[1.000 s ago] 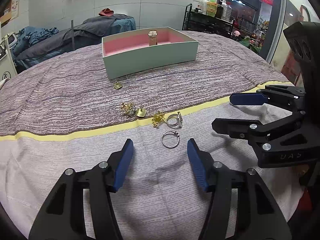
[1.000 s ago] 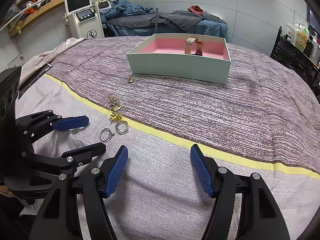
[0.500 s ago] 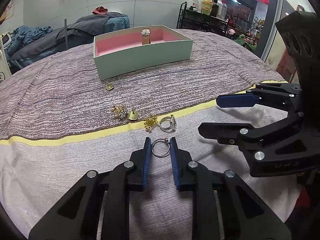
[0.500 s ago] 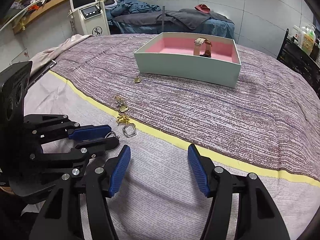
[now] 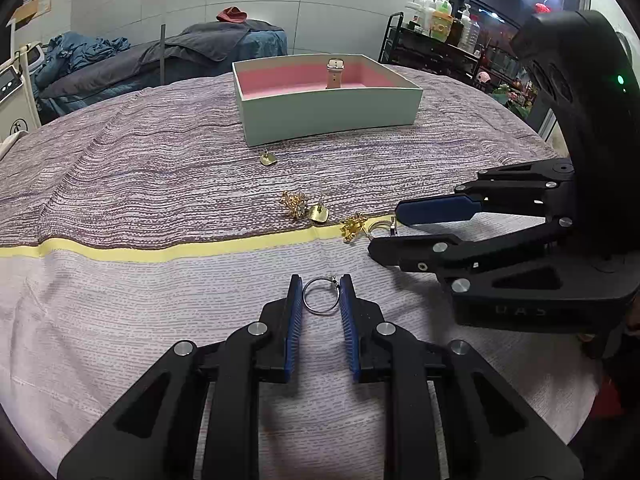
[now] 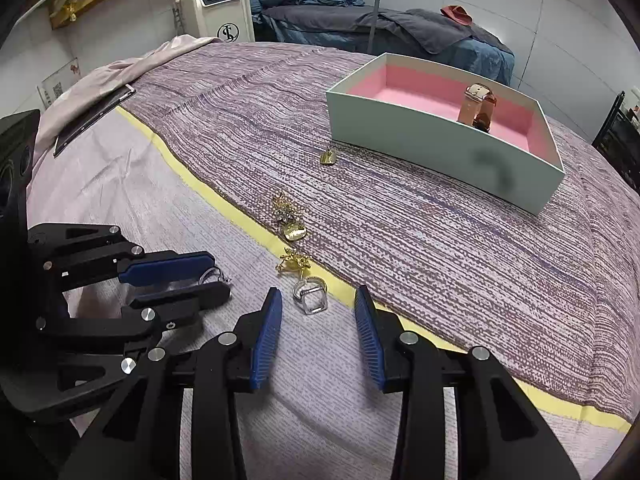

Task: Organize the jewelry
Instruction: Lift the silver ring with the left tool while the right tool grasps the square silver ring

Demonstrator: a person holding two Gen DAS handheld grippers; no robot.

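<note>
While the left gripper (image 5: 320, 292) pinches the thin silver ring (image 5: 321, 296) by its rim on the near, pale part of the bedspread (image 5: 120, 320), the right gripper (image 6: 318, 312) has just been narrowing around the square-faced ring (image 6: 311, 298) by the yellow stripe (image 5: 160, 252), pads not yet touching it. Both rings look light, stiff and slippery; gripping across the band seems safest. The pink-lined box (image 6: 440, 152) waits far back.

The left gripper (image 5: 321, 286) has its blue-padded jaws closed on a thin silver ring (image 5: 320, 295). At two o'clock, the right gripper (image 5: 394, 229) brackets a chunky silver ring (image 5: 378, 227), jaws just narrowing.
</note>
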